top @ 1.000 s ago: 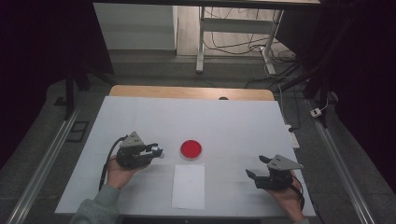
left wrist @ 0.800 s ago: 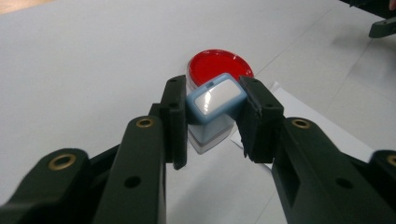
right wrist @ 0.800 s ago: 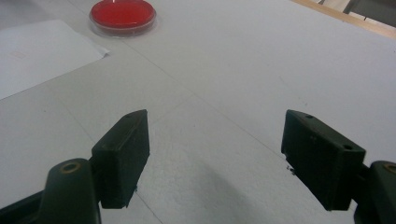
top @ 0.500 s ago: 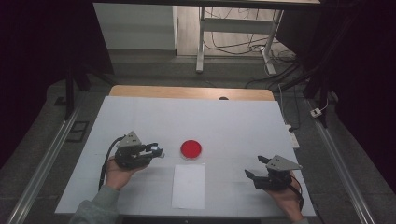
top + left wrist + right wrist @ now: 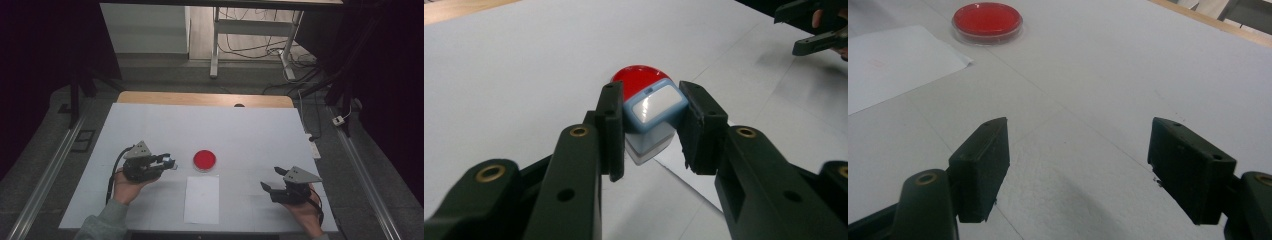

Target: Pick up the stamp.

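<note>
Fingers point(image 5: 609, 125) still clamp stamp point(image 5: 651, 107), left gripper point(image 5: 170, 162) nudged toward red dish point(image 5: 204, 160) — right gripper point(image 5: 272, 180) unmoved

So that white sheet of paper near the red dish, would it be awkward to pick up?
Probably. The sheet of paper lies flat on the table, leaving no edge to pinch. It looks thin, so it would likely flop when lifted and slide when pushed.

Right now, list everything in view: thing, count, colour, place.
stamp: one, pale blue, held between the left gripper's jaws.
ink pad: one, red, round, mid-table, just beyond the paper.
paper sheet: one, white, flat near the table's front edge.
table: one, white top.
left gripper: one, black, left of the ink pad, shut on the stamp.
right gripper: one, black, right of the paper, open.
</note>
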